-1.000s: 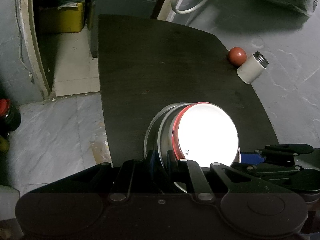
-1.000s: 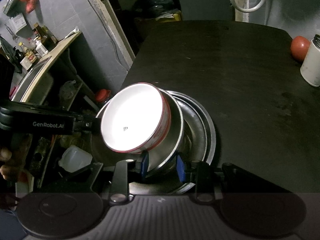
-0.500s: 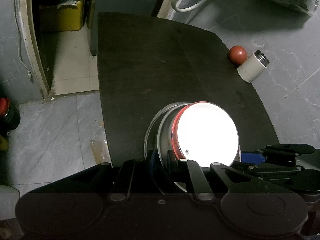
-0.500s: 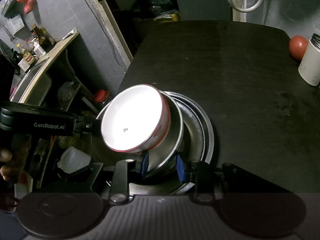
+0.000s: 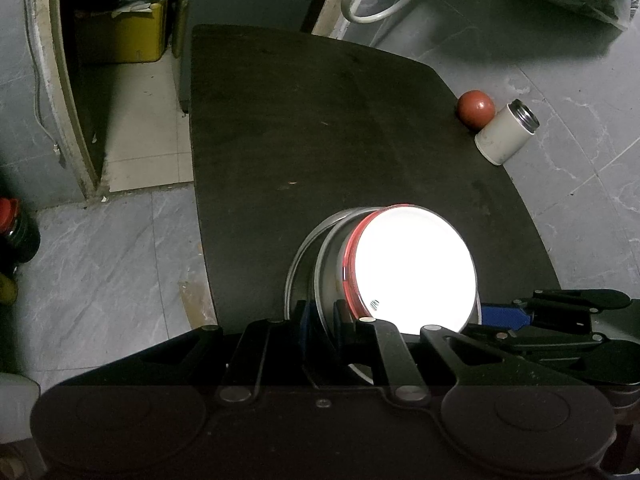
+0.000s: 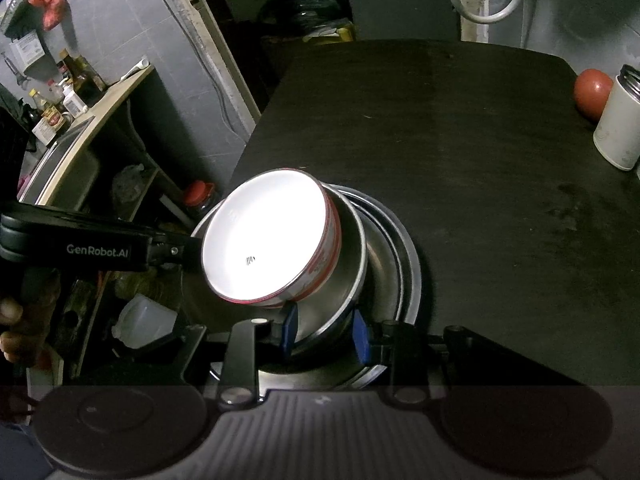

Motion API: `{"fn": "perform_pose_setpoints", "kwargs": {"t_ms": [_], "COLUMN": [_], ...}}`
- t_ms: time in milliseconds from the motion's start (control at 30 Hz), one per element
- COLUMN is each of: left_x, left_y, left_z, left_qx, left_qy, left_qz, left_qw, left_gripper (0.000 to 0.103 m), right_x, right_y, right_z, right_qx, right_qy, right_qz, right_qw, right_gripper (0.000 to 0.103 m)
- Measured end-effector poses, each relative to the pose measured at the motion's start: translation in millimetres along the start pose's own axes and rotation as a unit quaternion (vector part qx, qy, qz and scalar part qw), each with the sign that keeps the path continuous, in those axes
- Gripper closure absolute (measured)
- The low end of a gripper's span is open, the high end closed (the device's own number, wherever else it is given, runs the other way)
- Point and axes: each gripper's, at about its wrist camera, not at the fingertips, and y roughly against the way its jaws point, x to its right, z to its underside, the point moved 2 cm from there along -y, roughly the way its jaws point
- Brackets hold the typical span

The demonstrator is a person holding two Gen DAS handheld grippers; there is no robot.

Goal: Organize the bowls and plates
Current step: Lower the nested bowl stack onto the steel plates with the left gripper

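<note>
A white bowl with a red outside [image 5: 412, 268] sits nested in a steel bowl [image 5: 326, 268], which rests on a steel plate [image 5: 296, 268]. The stack is tilted over the near end of the dark table [image 5: 320, 140]. My left gripper [image 5: 323, 312] is shut on the steel rims at the stack's near side. In the right wrist view my right gripper [image 6: 325, 334] is shut on the steel bowl [image 6: 352, 276] rim, with the steel plate [image 6: 406, 280] under it and the white bowl [image 6: 264, 236] facing the camera. The left gripper [image 6: 176, 250] holds the stack from the left.
A red tomato [image 5: 475, 107] and a white tin [image 5: 506, 134] stand at the table's far right edge. A hand [image 6: 16, 320] holds the left gripper's handle. A counter with bottles [image 6: 64, 96] and a red-lidded jar [image 6: 198, 196] lie left of the table.
Almost nothing has changed. Both grippers keep their hold on the stack, and the views have drifted only slightly.
</note>
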Motion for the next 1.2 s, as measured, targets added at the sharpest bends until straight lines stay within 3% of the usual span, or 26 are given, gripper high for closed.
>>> {"fn": "perform_pose_setpoints", "kwargs": {"t_ms": [1200], "left_x": [6.2], "left_y": [-2.8], "left_z": [-0.7], "left_qx": [0.001], "left_qy": [-0.022], "left_qz": [-0.01], "left_qw": [0.9997], "left_gripper": [0.089], "right_x": [1.9], "right_y": [1.1], "right_z": [6.5], "right_qx": [0.008], "right_qy": [-0.014], "right_qz": [0.008], "right_qw": [1.0], "right_gripper": [0.068]}}
